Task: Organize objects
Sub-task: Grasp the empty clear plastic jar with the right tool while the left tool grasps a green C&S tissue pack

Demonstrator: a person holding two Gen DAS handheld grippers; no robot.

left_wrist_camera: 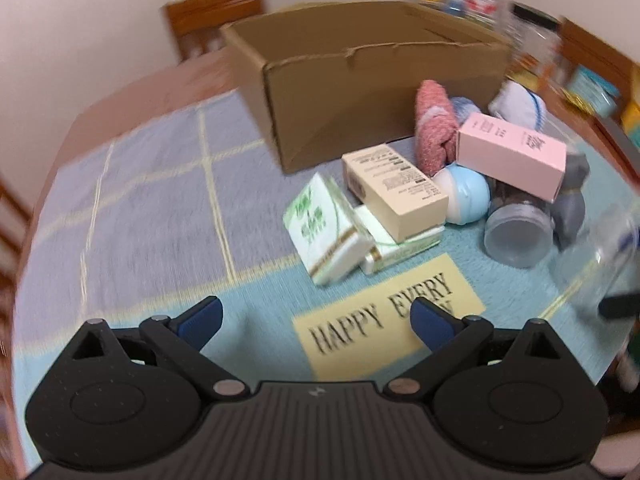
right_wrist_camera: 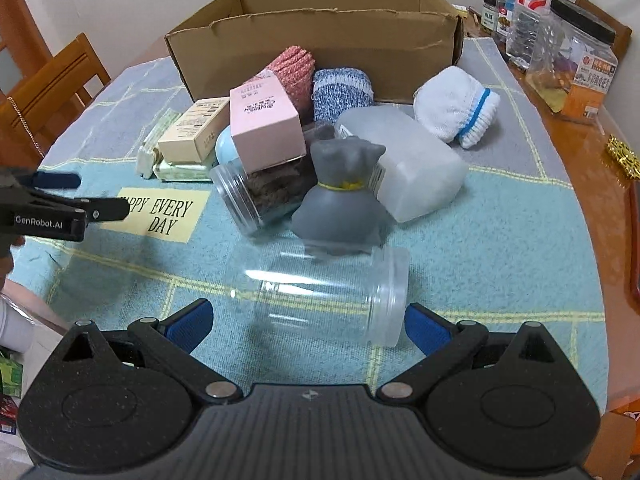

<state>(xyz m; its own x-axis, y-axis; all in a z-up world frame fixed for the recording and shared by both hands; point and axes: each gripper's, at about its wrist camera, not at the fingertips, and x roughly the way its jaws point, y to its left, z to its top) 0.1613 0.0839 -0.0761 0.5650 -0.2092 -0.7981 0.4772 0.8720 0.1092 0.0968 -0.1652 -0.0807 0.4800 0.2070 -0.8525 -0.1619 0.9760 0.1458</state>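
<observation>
An open cardboard box [right_wrist_camera: 320, 28] stands at the back of the table, with a heap of items in front of it. The heap holds a pink carton [right_wrist_camera: 266, 124], a beige carton [left_wrist_camera: 394, 190], green tissue packs [left_wrist_camera: 326, 228], rolled socks [right_wrist_camera: 340, 90], a grey cat figure [right_wrist_camera: 340, 196] and jars. A clear empty jar [right_wrist_camera: 324, 296] lies on its side just ahead of my right gripper [right_wrist_camera: 306, 330], which is open around its near end without touching. My left gripper [left_wrist_camera: 316, 320] is open over the mat, nothing between its fingers, and it also shows as the left gripper [right_wrist_camera: 60, 196] at the left edge.
A blue and grey mat [left_wrist_camera: 160, 184] with a yellow "HAPPY EVERY DAY" patch [right_wrist_camera: 164, 214] covers the wooden table. Jars and bottles [right_wrist_camera: 560, 36] stand at the back right. Wooden chairs [right_wrist_camera: 52, 80] flank the table. A frosted white container [right_wrist_camera: 404, 164] lies beside the cat.
</observation>
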